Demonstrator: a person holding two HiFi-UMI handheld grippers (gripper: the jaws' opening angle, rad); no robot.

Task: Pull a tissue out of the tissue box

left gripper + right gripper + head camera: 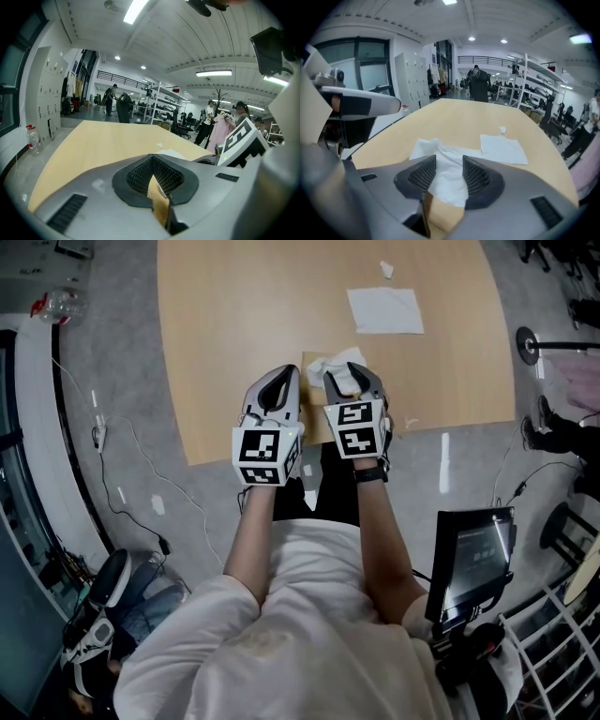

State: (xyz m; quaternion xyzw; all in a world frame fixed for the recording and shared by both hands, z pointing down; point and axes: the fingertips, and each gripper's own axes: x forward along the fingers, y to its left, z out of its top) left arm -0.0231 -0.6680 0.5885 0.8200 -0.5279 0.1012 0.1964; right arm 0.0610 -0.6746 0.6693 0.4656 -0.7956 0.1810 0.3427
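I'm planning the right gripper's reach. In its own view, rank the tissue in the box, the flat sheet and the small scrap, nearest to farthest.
1. Tissue, between the fingers of the right gripper, above the box.
2. Flat sheet, farther ahead, to the right.
3. Small scrap, just past the sheet's far edge.

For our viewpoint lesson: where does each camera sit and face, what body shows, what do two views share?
Head view: on the person's head, steeply down onto table; forearms, torso, left claw, right claw show.
Left gripper view: on left claw, across the table toward shelves; only claws show.
Right gripper view: on right claw, at tissue between open jaws; only claws show.
Shared: head and right views show the flat sheet.
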